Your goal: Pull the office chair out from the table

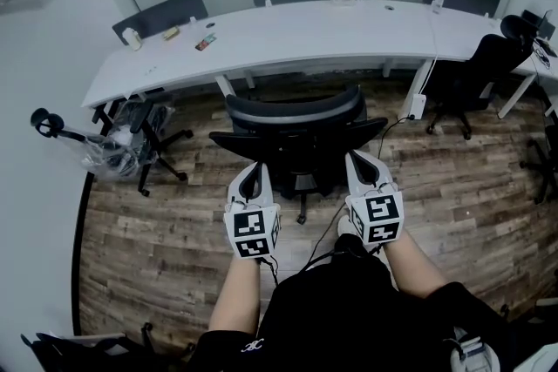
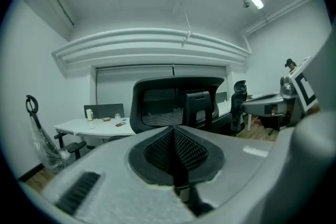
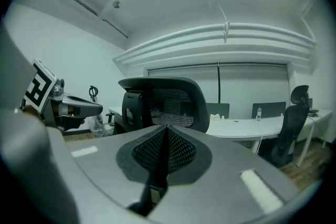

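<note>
Wood flooring showed between the white surface (image 1: 349,26) and the office chair (image 1: 301,154), which stood just clear of its edge. Left tool (image 1: 254,174) and right tool (image 1: 359,161) hung close by the backrest (image 1: 296,107), each pinched together on nothing. That suited either reaching in or having let go; further pulling would need opened jaws.

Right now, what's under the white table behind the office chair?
Under the table: white legs, a white box low on one leg, and wood floor. The office chair covers the middle stretch, so whatever sits there can't be seen.
</note>
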`<state>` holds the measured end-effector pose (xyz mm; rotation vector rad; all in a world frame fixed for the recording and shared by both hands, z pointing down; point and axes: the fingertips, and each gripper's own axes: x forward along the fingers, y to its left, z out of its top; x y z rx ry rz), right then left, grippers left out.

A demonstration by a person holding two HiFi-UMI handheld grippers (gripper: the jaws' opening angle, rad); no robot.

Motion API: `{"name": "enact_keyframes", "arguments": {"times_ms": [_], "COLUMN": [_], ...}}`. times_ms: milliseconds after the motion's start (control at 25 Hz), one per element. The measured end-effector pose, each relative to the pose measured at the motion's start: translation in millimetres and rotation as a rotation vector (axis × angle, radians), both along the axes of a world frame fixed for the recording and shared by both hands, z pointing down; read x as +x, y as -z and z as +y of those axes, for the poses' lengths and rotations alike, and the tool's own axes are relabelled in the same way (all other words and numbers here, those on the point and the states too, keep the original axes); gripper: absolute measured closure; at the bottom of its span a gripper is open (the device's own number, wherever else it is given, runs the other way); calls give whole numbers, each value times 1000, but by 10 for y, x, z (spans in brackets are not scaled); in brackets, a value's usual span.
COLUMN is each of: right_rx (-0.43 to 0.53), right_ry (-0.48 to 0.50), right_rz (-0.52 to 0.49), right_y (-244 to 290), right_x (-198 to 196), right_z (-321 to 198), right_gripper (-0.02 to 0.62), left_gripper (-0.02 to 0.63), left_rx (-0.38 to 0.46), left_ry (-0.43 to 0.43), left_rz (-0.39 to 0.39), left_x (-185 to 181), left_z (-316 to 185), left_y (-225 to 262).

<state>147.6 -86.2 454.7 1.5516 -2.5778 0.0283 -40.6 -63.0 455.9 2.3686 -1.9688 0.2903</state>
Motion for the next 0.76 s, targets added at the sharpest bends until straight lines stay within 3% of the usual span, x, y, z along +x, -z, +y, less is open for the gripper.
{"name": "enact_keyframes", "arguments": {"times_ms": [760], "right_rx": [-24], "right_ry": [-40], "right_rz": [11], "right_y": [-151], "right_x": [112], "right_z": [-31], "right_gripper": [589], "left_gripper": [597], "left_rx": [-22], "left_ry": [-9], "left_rz": [-6], "left_x": [61], "left_z": [-23], "left_y": [-38]}}
